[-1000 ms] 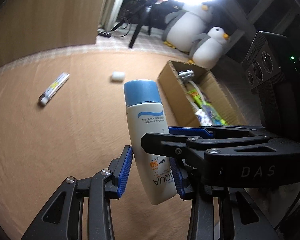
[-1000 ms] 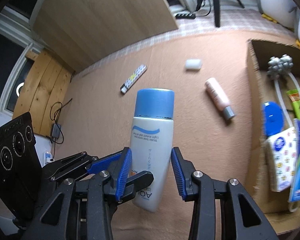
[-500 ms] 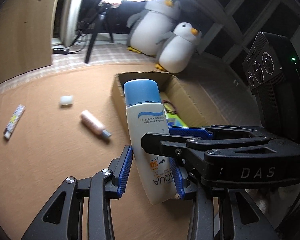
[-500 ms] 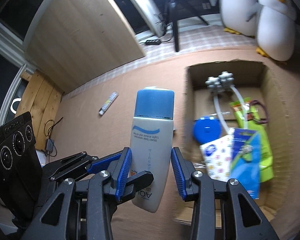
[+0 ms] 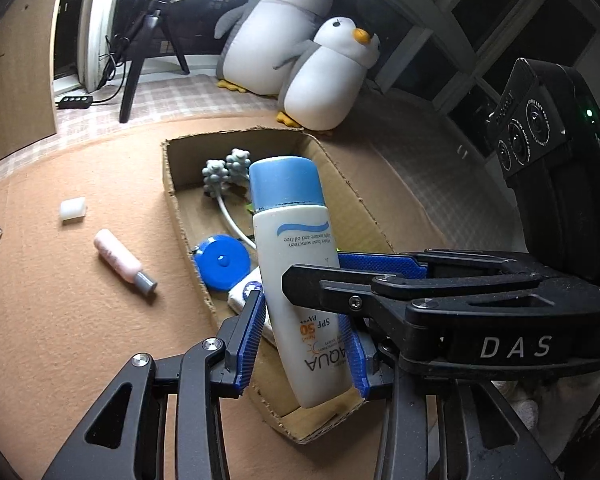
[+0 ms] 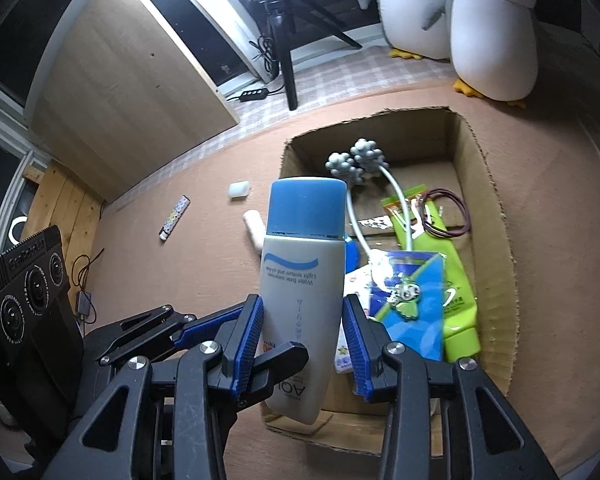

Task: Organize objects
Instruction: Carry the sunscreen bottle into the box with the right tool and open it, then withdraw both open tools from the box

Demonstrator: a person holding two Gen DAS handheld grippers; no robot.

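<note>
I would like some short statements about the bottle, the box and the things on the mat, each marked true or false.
1. Both grippers hold the sunscreen bottle. True.
2. The bottle's cap is red. False: it is blue.
3. The pink tube lies inside the cardboard box. False: it lies on the mat beside it.
4. A blue round case lies in the box. True.
5. The box has a closed lid. False: it is open.
</note>
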